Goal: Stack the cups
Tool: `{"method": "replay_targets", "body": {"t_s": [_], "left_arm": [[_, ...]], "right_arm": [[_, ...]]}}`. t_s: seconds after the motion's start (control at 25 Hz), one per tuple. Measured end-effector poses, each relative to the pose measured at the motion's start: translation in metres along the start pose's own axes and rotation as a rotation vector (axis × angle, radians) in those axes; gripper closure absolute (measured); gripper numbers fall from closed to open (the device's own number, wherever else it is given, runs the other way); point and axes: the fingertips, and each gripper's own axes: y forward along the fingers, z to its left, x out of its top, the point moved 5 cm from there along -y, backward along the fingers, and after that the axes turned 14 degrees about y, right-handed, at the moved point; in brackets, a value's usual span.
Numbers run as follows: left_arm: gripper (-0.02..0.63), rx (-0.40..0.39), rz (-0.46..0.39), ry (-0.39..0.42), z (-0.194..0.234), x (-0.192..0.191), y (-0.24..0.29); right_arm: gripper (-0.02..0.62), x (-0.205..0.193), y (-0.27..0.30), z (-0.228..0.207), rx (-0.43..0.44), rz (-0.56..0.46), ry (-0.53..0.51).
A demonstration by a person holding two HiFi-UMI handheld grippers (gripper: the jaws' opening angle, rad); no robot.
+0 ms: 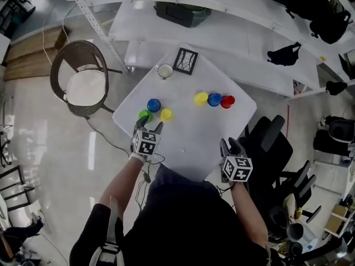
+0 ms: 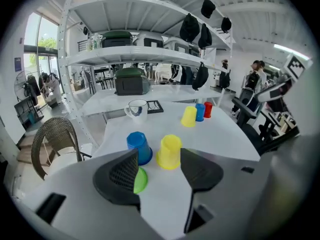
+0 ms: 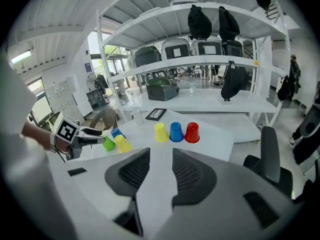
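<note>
A white mug (image 1: 165, 71) stands near the far corner of the white table (image 1: 194, 134), just beside a black-framed panel (image 1: 185, 60), perhaps a picture; a wicker chair (image 1: 77, 76) sits left; a black office chair (image 1: 272, 140) right.

No readable txt, brands or nos.; only b/w square markers on left cube (image 1: 145, 143), right cube (image 1: 237, 169).
</note>
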Motion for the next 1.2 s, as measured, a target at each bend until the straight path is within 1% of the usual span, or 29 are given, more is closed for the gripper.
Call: {"method": "replay_targets", "body": {"t_s": [0.12, 0.2, 0.28, 0.44, 0.56, 0.64, 0.72, 0.8, 1.0, 1.08, 1.2], "left_arm": [[0.347, 0.035, 0.005, -0.028, 0.014, -0.011, -0.004], [0.347, 0.045, 0.009, -0.041, 0.025, -0.017, -0.007], [0.347, 0.038, 0.002, -0.027, 0.031, -0.018, -0.009], [0.347, -0.028, -0.031, 0.066, 0.024, -0.002, -0.001], [0.348, -0.084, -0.056, 0.106, 0.01, 0.014, 0.01], [0.348, -0.123, -0.057, 0.132, -0.001, 0.02, 0.021], [0.348, -0.158, -0.03, 0.155, -0.012, 0.021, 0.037], [0.348, -0.178, 0.015, 0.164, -0.019, 0.018, 0.053], [0.351, -0.192, 0.117, 0.156, -0.023, 0.012, 0.078], [0.382, -0.18, 0.129, 0.167, -0.021, 0.01, 0.082], [0.387, -0.181, 0.122, 0.18, -0.024, 0.012, 0.08]], "right_arm": [[0.459, -0.003, -0.008, -0.003, -0.037, -0.013, 0.02], [0.459, -0.004, -0.01, -0.001, -0.052, -0.021, 0.034], [0.459, -0.004, -0.01, 0.003, -0.058, -0.03, 0.042], [0.459, -0.007, -0.009, 0.011, -0.071, -0.041, 0.059], [0.459, -0.009, -0.009, 0.015, -0.082, -0.048, 0.076], [0.459, -0.012, -0.009, 0.016, -0.092, -0.053, 0.088], [0.459, -0.016, -0.011, 0.015, -0.104, -0.056, 0.103], [0.459, -0.021, -0.012, 0.013, -0.113, -0.058, 0.12], [0.46, -0.032, -0.01, 0.011, -0.121, -0.054, 0.15], [0.46, -0.036, -0.008, 0.01, -0.116, -0.05, 0.156], [0.465, -0.039, -0.006, 0.004, -0.106, -0.046, 0.163]]}}
